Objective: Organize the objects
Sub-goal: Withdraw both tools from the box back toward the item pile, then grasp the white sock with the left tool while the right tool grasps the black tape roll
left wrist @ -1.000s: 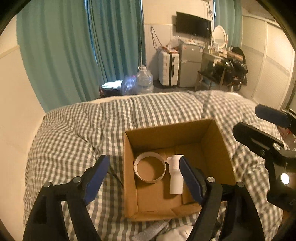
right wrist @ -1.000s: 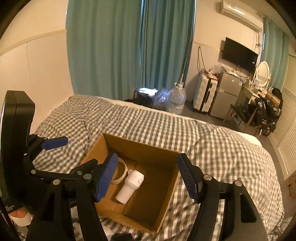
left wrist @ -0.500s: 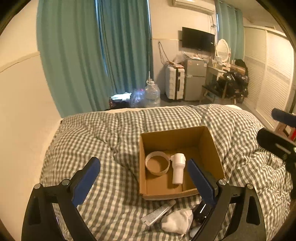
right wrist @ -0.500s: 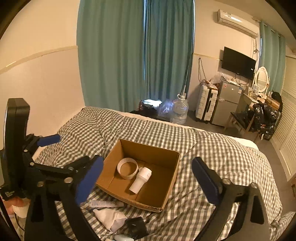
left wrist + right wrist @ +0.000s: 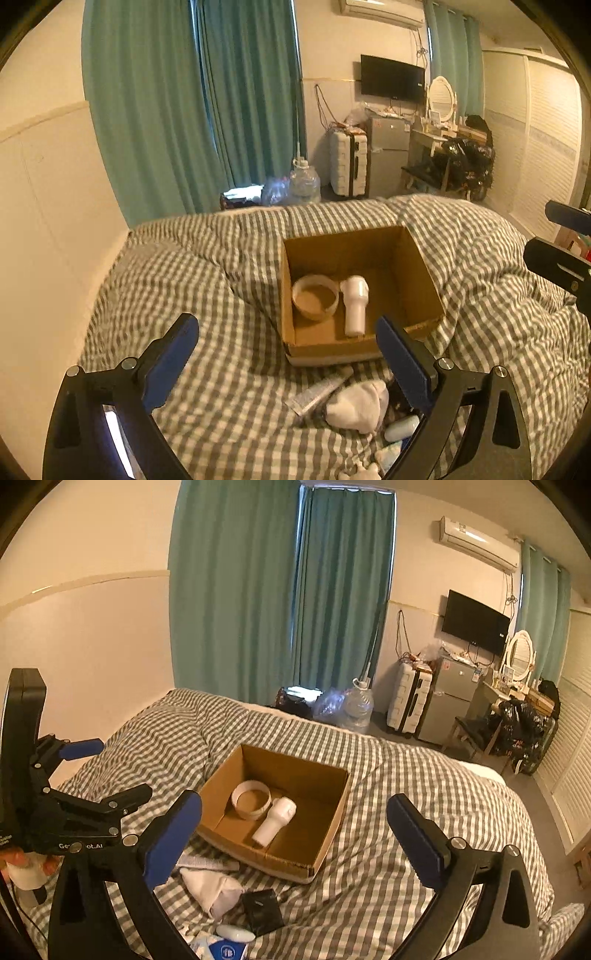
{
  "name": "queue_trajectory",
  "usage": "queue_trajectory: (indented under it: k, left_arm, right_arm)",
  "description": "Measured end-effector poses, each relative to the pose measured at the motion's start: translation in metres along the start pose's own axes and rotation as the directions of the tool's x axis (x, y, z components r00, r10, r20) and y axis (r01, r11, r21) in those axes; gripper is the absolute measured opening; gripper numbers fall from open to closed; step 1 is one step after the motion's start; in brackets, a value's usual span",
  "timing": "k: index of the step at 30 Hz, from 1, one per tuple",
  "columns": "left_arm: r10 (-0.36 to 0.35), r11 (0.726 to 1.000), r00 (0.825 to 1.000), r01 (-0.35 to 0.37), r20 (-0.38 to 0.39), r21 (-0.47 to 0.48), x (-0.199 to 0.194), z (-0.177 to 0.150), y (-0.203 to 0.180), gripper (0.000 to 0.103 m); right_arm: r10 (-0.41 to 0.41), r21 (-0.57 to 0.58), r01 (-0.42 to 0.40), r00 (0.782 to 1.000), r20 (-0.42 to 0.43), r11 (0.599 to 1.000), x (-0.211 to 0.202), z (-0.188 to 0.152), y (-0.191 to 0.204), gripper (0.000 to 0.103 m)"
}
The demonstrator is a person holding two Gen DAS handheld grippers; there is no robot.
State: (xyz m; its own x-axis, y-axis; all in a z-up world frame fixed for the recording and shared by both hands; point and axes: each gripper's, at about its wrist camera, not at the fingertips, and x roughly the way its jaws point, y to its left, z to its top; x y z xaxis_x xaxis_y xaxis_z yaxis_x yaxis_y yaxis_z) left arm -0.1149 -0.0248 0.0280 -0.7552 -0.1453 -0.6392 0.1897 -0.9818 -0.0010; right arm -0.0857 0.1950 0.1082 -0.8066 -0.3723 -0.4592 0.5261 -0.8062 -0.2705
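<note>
An open cardboard box [image 5: 417, 258] [image 5: 332, 827] sits on the checked bed. In it lie a white tape ring [image 5: 315, 297] [image 5: 251, 799] and a white bottle [image 5: 354, 304] [image 5: 275, 819]. In front of the box lie a silver tube [image 5: 319, 389], a white cloth [image 5: 358, 406] [image 5: 212, 886], a black pouch [image 5: 262, 910] and small white and blue items [image 5: 400, 428] [image 5: 236, 932]. My left gripper [image 5: 288, 363] and my right gripper [image 5: 295, 842] are both open and empty, held high and back from the box. The left gripper also shows at the left of the right wrist view [image 5: 85, 775].
The checked duvet [image 5: 184, 280] covers the bed. A cream wall runs along the left side. Beyond the bed's far edge stand teal curtains [image 5: 280, 590], a water jug [image 5: 356, 707], a suitcase, a small fridge and a cluttered desk [image 5: 443, 147].
Both grippers have pulled back and up from the box. The loose items in front of the box have come into view. The box contents have not moved.
</note>
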Motion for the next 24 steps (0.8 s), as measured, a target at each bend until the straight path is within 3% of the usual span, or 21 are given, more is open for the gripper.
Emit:
queue_trajectory:
  k: [5,13,19,24]
  left_arm:
    - [0.009,1.000,0.999,-0.009,-0.045,-0.005,0.019,-0.028,-0.007,0.099]
    - [0.004,1.000,0.984,-0.007,-0.180,-0.014,0.070,-0.075,-0.016,0.099]
    - [-0.036,0.999,0.970,0.035,-0.242,-0.007,0.090,-0.097,-0.028,0.099]
    - [-0.064,0.997,0.945,0.075,-0.321,0.020,0.108,-0.119,-0.040,0.099]
  right_arm:
    - [-0.020,-0.020,0.019,0.998,-0.068,1.000,0.024,-0.028,0.002,0.101]
    - [0.049,0.043,-0.041,0.977,-0.209,0.998,0.078,-0.077,-0.002,0.101]
    - [0.067,0.035,-0.059,0.943,-0.326,0.998,0.114,-0.112,0.002,0.101]
    - [0.107,0.055,-0.092,0.891,-0.442,0.994,0.140,-0.150,0.007,0.099]
